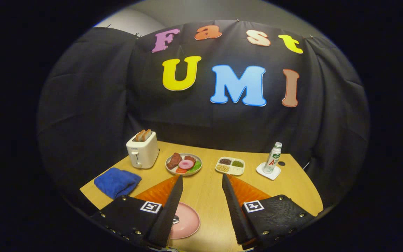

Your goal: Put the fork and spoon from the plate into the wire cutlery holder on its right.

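My gripper (202,179) is open and hovers above the wooden table (206,196) with nothing between its fingers. A pink plate (188,222) lies on the table low between the fingers, and the left finger (168,210) covers its left part. A small shiny metal piece (176,219) shows on the plate right beside that finger; I cannot tell whether it is the fork or the spoon. The right finger (234,206) stands over bare table to the right of the plate.
Beyond the fingers stand a white toaster (142,150) with toast, a grey plate of toy food (183,163), a divided snack tray (230,166) and a bottle (272,158) on a white coaster. A blue cloth (117,182) lies at the left table edge.
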The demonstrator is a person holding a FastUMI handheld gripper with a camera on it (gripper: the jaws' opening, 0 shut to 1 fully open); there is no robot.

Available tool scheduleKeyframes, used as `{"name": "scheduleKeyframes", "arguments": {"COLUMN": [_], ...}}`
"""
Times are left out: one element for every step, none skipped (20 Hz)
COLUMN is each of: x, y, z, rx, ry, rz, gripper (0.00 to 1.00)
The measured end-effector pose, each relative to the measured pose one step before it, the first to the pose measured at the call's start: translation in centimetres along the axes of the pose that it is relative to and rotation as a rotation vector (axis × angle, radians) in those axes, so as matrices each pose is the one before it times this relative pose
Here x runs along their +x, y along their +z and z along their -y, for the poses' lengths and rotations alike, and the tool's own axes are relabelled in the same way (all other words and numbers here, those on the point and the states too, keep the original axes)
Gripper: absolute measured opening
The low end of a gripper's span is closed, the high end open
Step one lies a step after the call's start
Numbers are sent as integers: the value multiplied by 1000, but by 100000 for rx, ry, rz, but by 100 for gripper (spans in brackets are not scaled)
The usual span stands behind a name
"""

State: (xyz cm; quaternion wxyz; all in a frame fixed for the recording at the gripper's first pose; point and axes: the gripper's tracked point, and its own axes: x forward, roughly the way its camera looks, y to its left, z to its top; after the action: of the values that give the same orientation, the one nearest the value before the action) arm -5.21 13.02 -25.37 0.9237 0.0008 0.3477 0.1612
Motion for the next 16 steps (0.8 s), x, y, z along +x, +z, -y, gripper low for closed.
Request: {"name": "scheduleKeyframes", "arguments": {"x": [653, 535, 688, 611, 648, 639, 684, 660, 651, 557, 495, 388, 577, 391, 603, 322], "y": [-1537, -1360, -1532, -1442, -1654, -1345, -1294, -1177, -1010, -763, -959, -861, -677, -580, -848, -458], "z": [-756, -664, -717, -516, -416, -396, -301, -256, -136, -101, -281, -111, -153, -167, -123, -104], "rx": [642, 1077, 1590, 1601, 1277, 763, -306, -497, -193, -106, 77, 435, 777, 874, 88, -83], "ry": [2051, 1884, 1792, 1260, 885, 929, 460, 646, 809, 323, 375, 251, 180, 697, 222, 473], "rz": [-3976, -4196, -4319, -4752, -4524, -4225, -3447, -3698, -2975, -2564, -2592, -2270, -1992, -2273, -2917, -1839], "gripper": [70, 71, 71, 71, 71, 71, 71, 71, 71, 71, 71, 71, 70, 53, 52, 52]}}
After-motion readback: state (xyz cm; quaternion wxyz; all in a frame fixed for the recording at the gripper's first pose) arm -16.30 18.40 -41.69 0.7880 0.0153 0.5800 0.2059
